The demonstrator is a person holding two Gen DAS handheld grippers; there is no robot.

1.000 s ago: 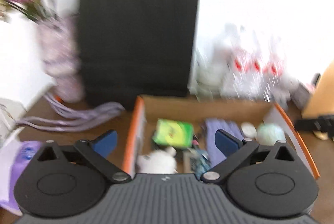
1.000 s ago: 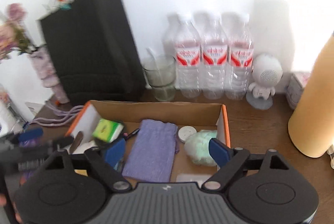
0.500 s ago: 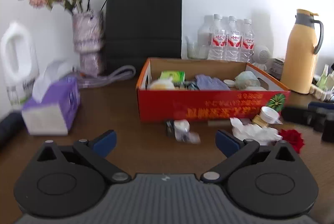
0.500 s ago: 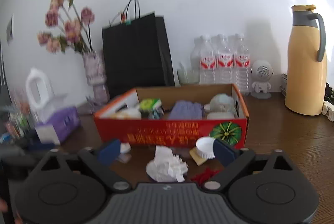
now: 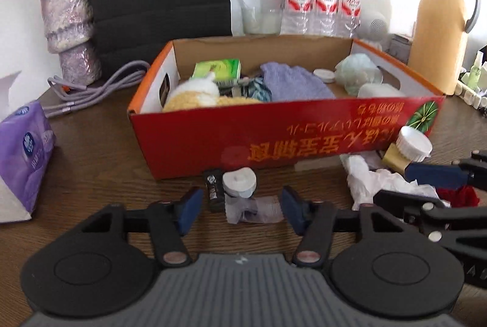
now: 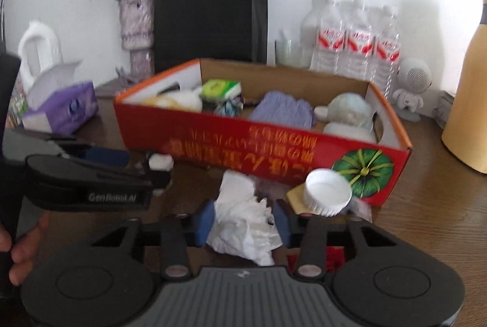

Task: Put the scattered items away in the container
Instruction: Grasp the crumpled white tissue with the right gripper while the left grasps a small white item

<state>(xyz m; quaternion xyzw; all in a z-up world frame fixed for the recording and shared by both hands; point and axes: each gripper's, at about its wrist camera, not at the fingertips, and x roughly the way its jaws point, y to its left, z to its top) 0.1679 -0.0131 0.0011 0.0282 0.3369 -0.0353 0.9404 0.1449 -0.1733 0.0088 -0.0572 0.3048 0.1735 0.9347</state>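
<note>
Both cameras sit low over the bench (image 5: 91, 150), angled downward, facing the red box (image 5: 274, 132) and rear wall (close range). Left view looks from the left, right view from the right; each catches the other's tool.

Red cardboard box (image 5: 274, 141) part-filled; crumpled white tissue (image 6: 243, 220), white cap (image 6: 327, 191) lying before it.

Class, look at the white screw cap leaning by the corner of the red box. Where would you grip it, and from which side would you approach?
Grip the white cap across its ribbed rim, fingers on opposite sides. It lies tilted, open side up, propped on a tan block close against the red box. So come from above and from the near side; the box probably blocks the far side.
</note>
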